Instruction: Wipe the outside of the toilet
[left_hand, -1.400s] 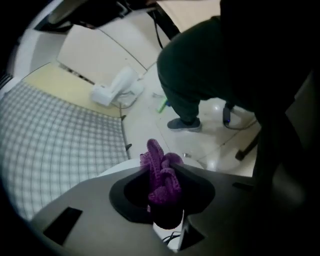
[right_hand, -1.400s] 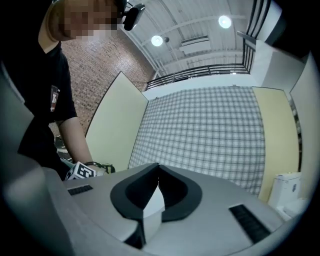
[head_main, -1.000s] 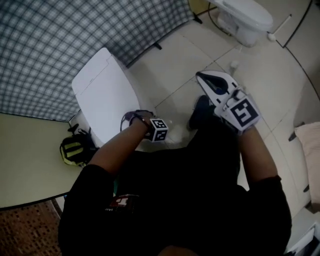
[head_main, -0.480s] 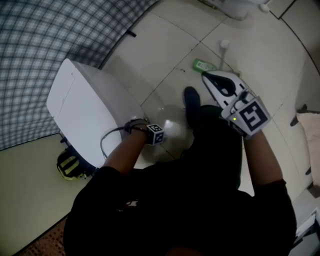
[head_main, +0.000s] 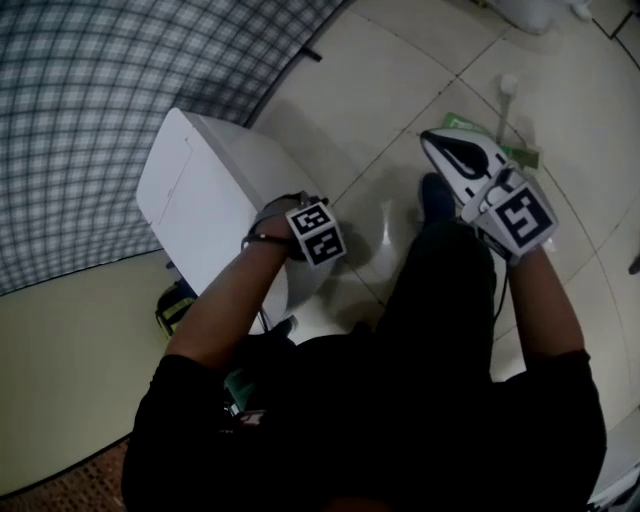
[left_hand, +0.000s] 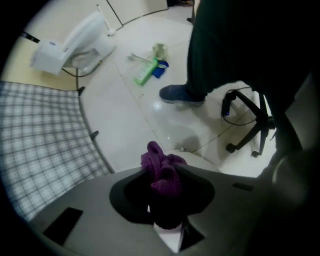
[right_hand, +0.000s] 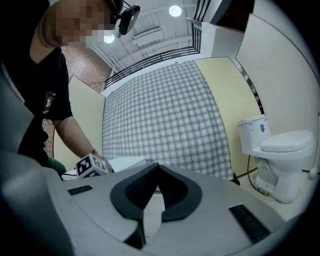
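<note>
I am looking steeply down at a white toilet (head_main: 215, 195) standing on a pale tiled floor (head_main: 380, 90), with a grey checked screen (head_main: 120, 70) behind it towards the floor's upper left edge. My left gripper (left_hand: 162, 170) is clamped on a bunched purple cloth (left_hand: 159, 162), which pokes out past the jaw tips. In the head view this gripper's marker cube sits at the toilet's right-hand side, low on the outer shell, and the gripper appears to be pressed against the shell. My right gripper (right_hand: 157, 167) is held off the toilet, above the floor to the right. Its jaws meet at the tips with nothing between them, and it points across at the checked screen. From the left gripper view, a dark blue shoe (left_hand: 181, 94) stands on the tiles, and beyond it lie a green bottle (left_hand: 145, 74) and a small blue item I cannot identify. A black wheeled chair base (left_hand: 250, 122) stands at the right. A second white toilet (right_hand: 280, 157) stands well apart, near the far edge of the floor against a yellow wall (right_hand: 225, 100).
</note>
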